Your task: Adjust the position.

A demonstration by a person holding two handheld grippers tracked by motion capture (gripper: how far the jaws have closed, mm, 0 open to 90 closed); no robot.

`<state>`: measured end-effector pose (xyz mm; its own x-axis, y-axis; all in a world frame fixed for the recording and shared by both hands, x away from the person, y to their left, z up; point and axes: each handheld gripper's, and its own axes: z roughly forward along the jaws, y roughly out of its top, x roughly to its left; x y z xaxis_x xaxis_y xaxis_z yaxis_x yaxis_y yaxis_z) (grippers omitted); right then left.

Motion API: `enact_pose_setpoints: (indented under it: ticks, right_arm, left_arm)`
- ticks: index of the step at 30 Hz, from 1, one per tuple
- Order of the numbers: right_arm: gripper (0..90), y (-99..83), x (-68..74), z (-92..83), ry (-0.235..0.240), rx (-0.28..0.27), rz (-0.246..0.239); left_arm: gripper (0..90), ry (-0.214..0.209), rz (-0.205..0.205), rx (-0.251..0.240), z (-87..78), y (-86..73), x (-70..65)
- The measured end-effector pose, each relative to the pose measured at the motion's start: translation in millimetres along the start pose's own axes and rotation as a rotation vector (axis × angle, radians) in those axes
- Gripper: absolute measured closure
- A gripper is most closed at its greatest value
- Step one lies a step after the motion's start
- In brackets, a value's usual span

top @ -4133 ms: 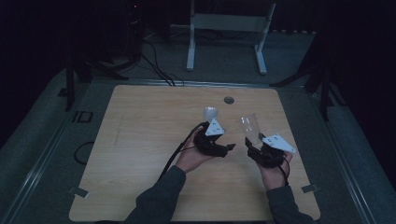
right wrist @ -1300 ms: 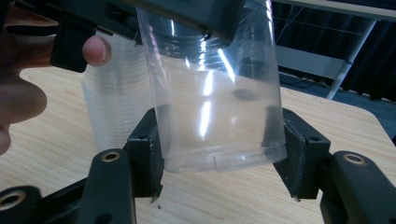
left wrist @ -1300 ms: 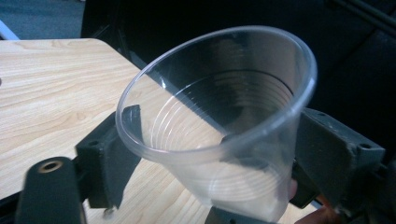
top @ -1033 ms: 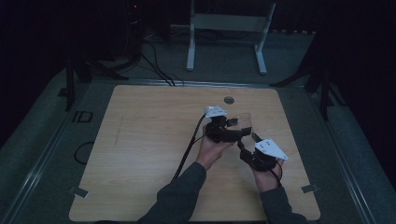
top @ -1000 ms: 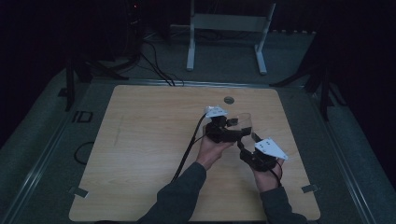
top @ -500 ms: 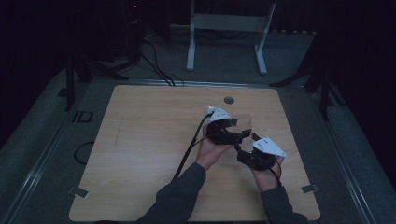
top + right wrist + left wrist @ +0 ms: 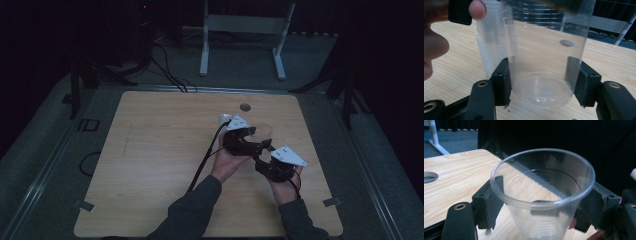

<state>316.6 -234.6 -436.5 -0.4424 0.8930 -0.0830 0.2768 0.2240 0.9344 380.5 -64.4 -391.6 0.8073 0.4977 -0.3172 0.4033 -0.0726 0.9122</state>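
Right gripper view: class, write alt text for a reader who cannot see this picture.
A clear plastic cup stands upright between the right gripper's two black jaws, which flank its base on a light wooden table. A stack of clear cups rises just behind it at left, near a person's fingers.

The wooden table (image 7: 150, 165) carries everything, with a round hole (image 7: 244, 107) near its far edge. On the right half of the table, in front of that hole, the clear plastic cup (image 7: 541, 192) stands between the two grippers. The left gripper (image 7: 250, 145) lies behind and to the left, its jaws on either side of the cup just under the rim. The right gripper (image 7: 267, 162) lies nearer the person and to the right, its jaws on either side of the cup's base. In the right gripper view a stack of clear plastic cups (image 7: 491, 47) stands just behind the held cup, to its left. A white metal stand (image 7: 242, 30) is on the floor beyond the table's far edge.
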Motion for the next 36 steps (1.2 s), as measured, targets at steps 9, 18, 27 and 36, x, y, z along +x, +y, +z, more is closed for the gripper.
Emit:
enact_pose_setpoints:
  ticks: [9, 18, 27, 36]
  right_arm:
    - [40.5, -1.6, 0.6, 0.6, 0.006, -0.001, 0.008]
    - [40.6, -0.8, 0.2, 0.1, 0.007, -0.006, 0.01]
    - [36.9, -0.9, -1.4, 0.1, 0.007, 0.002, 0.01]
    - [32.3, 0.1, -3.0, -2.1, 0.004, -0.005, 0.016]
  left_arm:
    - [27.2, 0.014, 0.009, -0.016, -0.9, -1.6, -0.4]
    - [27.8, 0.015, 0.01, -0.026, -0.9, -1.4, -2.7]
    - [28.8, 0.037, 0.045, -0.025, -0.4, -1.9, -5.4]
    - [29.6, 0.07, 0.067, -0.024, -1.6, -1.9, -5.1]
